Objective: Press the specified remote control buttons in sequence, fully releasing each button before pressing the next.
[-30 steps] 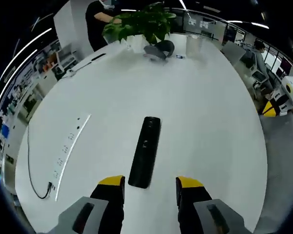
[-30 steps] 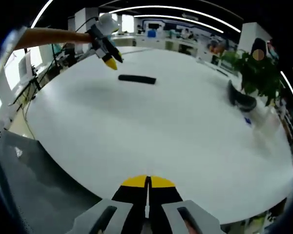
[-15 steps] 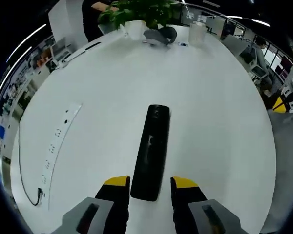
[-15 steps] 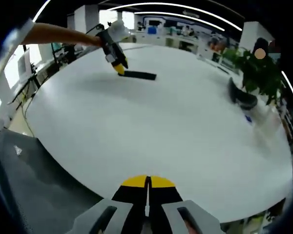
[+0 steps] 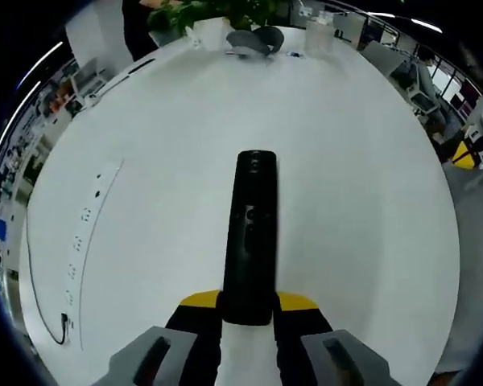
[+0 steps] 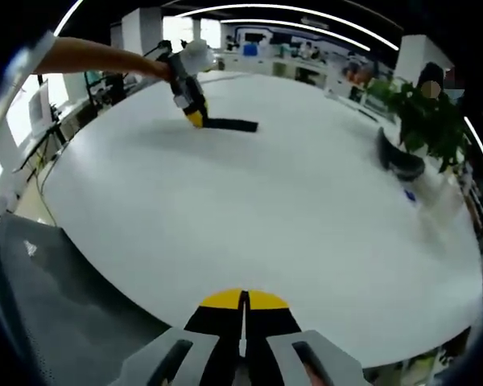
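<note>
While you hold the left claw (image 5: 247, 310) low over the white desk (image 5: 362, 185), its two yellow-tipped jaws sit on either side of the near end of the black remote control (image 5: 250, 233), pinching it. That remote lies flat on the desk, stretching away from the claw along its line of sight, with its small buttons facing up. To the left of it on the desk lies a white power strip (image 5: 87, 233) with a dark cable (image 5: 42, 310) curling off its near end. At the far edge of the desk stand a green potted plant (image 5: 195, 11), a dark grey object (image 5: 256, 40) beside it and a clear cup (image 5: 317, 32).

Your right claw (image 6: 243, 304) hangs over the near edge of the same desk (image 6: 306, 209), well apart from the remote, its yellow-tipped jaws pressed together with nothing between them. From that side you see the remote (image 6: 229, 124) far across the desk, with the left claw (image 6: 195, 117) touching its end and your bare forearm (image 6: 97, 56) reaching in from the left. The plant (image 6: 428, 121) and the dark grey object (image 6: 396, 161) sit off to the right.
</note>
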The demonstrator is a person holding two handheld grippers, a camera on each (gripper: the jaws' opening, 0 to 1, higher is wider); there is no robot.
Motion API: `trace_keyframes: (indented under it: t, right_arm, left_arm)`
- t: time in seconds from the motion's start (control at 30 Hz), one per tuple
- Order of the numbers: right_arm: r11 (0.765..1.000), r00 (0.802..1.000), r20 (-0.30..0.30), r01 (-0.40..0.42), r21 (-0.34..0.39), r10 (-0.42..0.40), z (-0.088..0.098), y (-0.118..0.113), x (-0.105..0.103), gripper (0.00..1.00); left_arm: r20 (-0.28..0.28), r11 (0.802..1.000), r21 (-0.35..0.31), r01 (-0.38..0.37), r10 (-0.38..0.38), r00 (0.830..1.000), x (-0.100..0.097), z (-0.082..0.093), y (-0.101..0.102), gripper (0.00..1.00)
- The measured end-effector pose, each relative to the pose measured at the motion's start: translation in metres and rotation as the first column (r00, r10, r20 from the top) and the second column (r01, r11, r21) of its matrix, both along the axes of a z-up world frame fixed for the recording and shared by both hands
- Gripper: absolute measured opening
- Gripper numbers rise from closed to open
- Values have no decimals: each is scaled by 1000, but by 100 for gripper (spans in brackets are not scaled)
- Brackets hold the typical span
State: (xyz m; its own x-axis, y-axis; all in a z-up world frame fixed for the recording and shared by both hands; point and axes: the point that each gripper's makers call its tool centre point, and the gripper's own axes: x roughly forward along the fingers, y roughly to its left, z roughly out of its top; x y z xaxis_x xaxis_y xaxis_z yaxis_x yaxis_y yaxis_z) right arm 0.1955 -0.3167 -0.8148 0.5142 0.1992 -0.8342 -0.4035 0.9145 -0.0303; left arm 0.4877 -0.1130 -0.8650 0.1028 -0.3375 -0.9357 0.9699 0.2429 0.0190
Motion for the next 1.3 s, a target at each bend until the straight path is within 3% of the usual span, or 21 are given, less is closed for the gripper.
trace_keyframes:
  t: [0.67,0.9,1.3]
  right_arm:
    - [1000,999,24,-26,10,26,4,5,0,0]
    - [999,999,33,-35,9,35,5,6,1,0]
    - [999,998,43,-47,4,47,6,6,0,0]
  left_arm:
    - [-5,999,43,-11,11,1000,-9,1,1,21]
    - [-10,999,41,-24,25,1000,-20,-1,0,21]
    - [-16,998,53,40,-39,999,-55,-1,-4,21]
